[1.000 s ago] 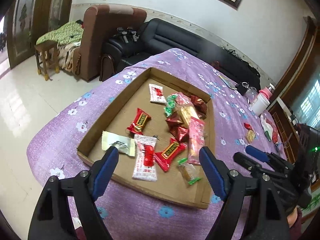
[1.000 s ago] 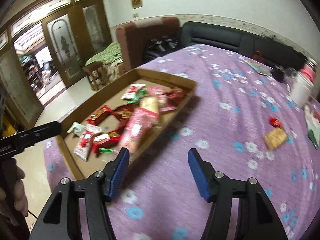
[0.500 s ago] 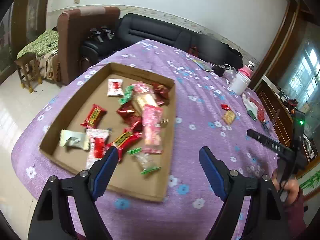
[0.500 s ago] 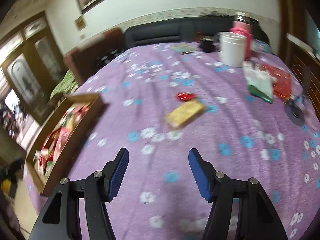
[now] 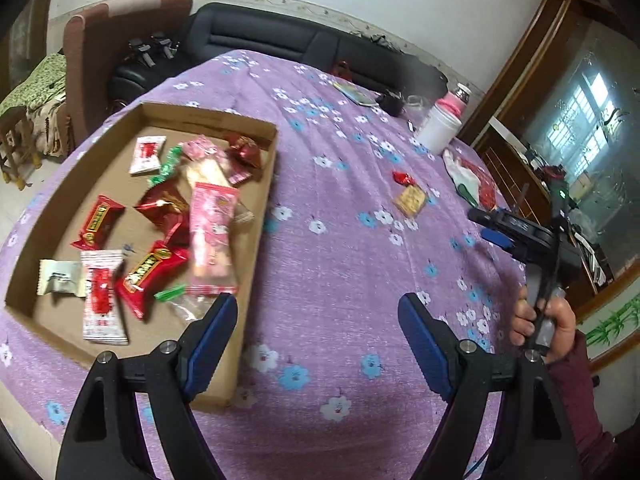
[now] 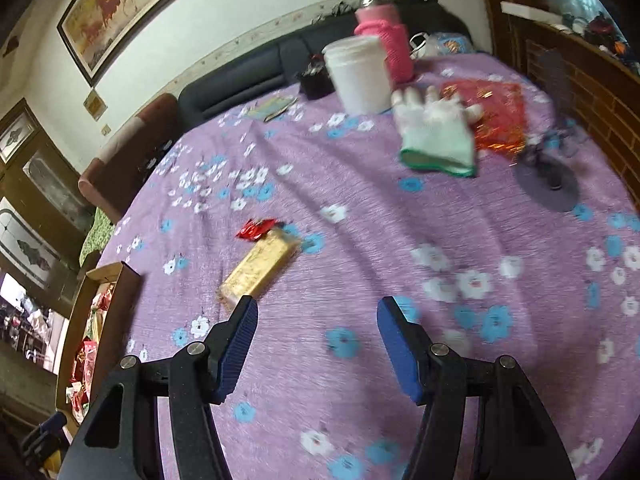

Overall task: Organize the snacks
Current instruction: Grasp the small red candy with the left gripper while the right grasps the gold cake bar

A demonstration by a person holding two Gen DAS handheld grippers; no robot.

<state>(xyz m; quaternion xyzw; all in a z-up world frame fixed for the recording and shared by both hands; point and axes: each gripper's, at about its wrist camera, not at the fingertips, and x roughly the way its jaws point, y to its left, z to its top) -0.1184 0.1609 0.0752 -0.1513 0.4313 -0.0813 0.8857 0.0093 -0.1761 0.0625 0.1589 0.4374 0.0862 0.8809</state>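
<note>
A cardboard tray [image 5: 200, 114] lies at the left of the purple flowered cloth and holds several wrapped snacks, among them a long pink packet [image 5: 211, 236]. Two loose snacks lie out on the cloth: a golden cracker packet [image 6: 260, 268] [image 5: 409, 199] and a small red candy [image 6: 256, 229] [image 5: 403, 178] touching its far end. My right gripper [image 6: 316, 312] is open and empty, its left fingertip just short of the golden packet. My left gripper [image 5: 318, 312] is open and empty over bare cloth beside the tray's right wall. A hand [image 5: 540, 320] holds the right gripper [image 5: 486, 226].
At the far right of the table stand a white jar [image 6: 360, 74] and a pink bottle [image 6: 384, 36]. Near them lie a white and green glove [image 6: 436, 136], a red bag [image 6: 496, 116] and a dark round stand [image 6: 552, 184]. A black sofa [image 5: 280, 40] is behind the table.
Both grippers swung right, away from the tray. The right one now faces the loose golden packet and red candy; the left one has passed from over the tray to the cloth beside it. Jaws unchanged.
</note>
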